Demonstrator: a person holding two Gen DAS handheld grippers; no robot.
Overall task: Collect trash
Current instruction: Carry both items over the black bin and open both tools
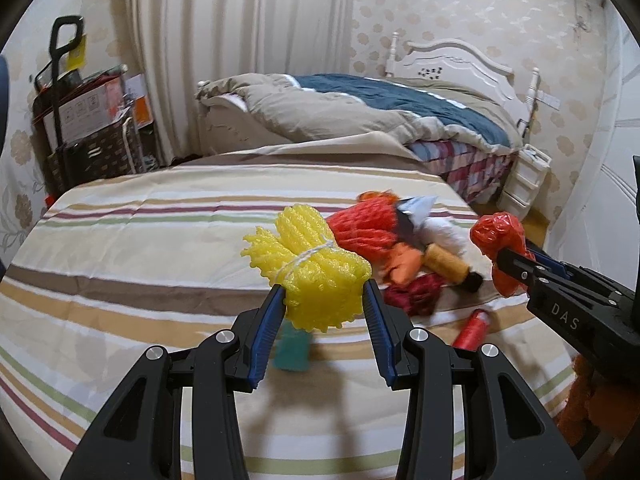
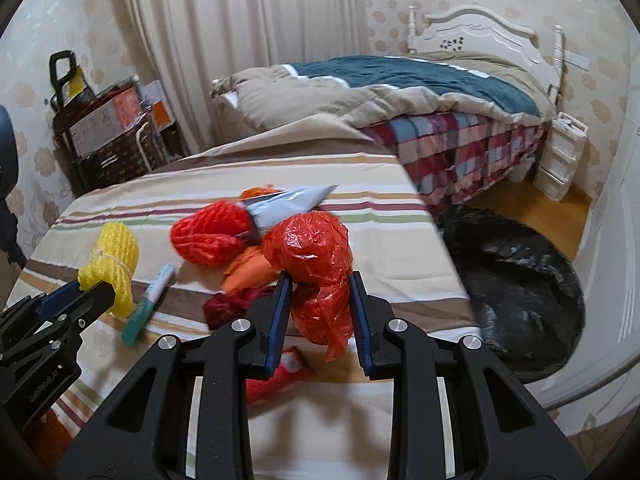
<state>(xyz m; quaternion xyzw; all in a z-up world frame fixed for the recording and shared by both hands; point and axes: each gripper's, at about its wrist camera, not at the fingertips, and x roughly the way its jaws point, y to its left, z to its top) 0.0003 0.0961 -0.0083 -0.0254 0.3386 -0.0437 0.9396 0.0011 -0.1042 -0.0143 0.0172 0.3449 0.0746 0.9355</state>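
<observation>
This is a bedroom in a home. At the far right stands a bed point(image 2: 460, 92) with a carved white headboard point(image 2: 484, 28), a rumpled beige and blue duvet point(image 1: 360, 100) and a red checked sheet point(image 2: 460, 148) hanging down its side. A small white drawer unit point(image 2: 560, 156) sits beside it on the wooden floor point(image 2: 532, 208). Pale floral wallpaper point(image 1: 460, 8) covers the walls, and long white curtains point(image 1: 240, 16) hang at the far middle. At the far left, boxes and a trolley point(image 1: 84, 120) are stacked in the corner. A striped cloth point(image 1: 140, 248) covers the near surface.
</observation>
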